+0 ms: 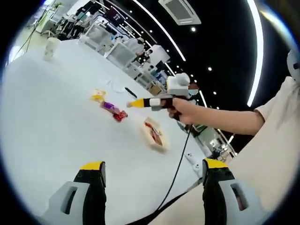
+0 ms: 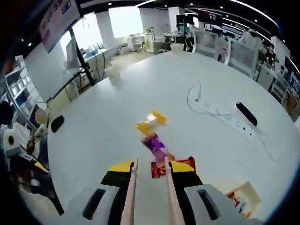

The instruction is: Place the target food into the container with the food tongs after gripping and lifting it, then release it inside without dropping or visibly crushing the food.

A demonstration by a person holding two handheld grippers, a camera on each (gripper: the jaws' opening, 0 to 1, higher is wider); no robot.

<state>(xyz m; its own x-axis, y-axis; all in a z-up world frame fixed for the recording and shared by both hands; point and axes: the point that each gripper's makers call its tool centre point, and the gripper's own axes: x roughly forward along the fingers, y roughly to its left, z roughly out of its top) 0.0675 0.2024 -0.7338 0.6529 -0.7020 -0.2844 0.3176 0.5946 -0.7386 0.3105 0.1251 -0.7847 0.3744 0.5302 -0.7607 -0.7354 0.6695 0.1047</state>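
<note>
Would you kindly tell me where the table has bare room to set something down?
The white table is bare between the snack packets and the left gripper. It is crowded around the packets, the container and the tongs.

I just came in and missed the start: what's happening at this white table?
A person is holding a gripper in each hand. The right gripper holds food tongs, its jaws closed on them, aimed at a row of wrapped snacks: yellow, purple and red. Nothing has been picked up yet. A shallow container, already holding a red item, sits nearby on the table. The left gripper hangs open, holding nothing.
</note>
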